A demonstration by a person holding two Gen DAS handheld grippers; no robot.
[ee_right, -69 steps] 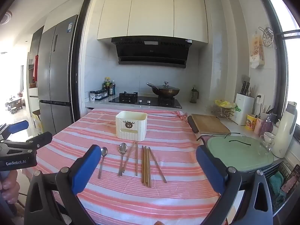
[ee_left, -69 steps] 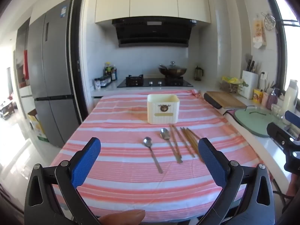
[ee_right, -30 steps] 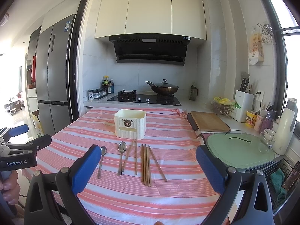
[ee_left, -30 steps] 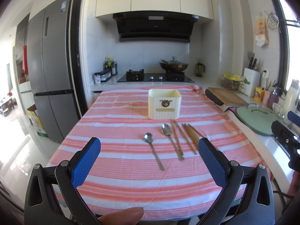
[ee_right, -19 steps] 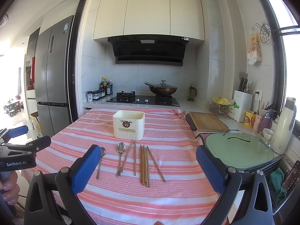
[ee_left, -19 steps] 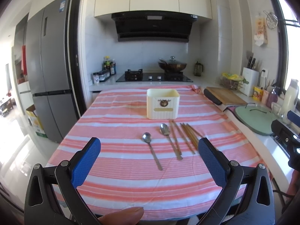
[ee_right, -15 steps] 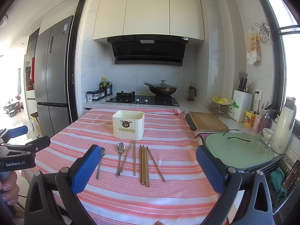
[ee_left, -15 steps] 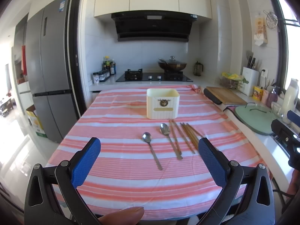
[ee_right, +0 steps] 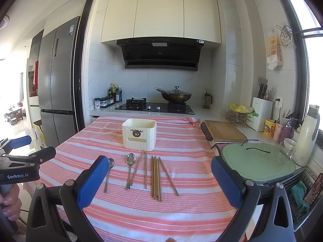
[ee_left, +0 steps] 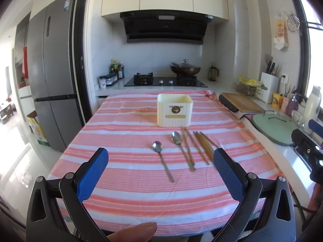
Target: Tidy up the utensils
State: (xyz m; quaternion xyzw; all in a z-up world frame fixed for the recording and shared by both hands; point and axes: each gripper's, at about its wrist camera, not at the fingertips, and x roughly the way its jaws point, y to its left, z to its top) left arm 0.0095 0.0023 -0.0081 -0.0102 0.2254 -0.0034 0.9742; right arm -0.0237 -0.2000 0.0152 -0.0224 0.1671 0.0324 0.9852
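Note:
A cream utensil holder stands mid-table on the pink striped cloth. In front of it lie two metal spoons and several wooden chopsticks, side by side. My left gripper is open and empty, held above the table's near edge, short of the spoons. My right gripper is open and empty, also near the front edge, facing the chopsticks. Each gripper shows at the other view's edge.
A wooden cutting board and a green board lie on the counter to the right, with a knife block, cups and a white thermos. A stove with a wok is behind the table. A fridge stands at the left.
Both views have shifted only slightly. The utensils and holder have not moved, and both grippers stay open.

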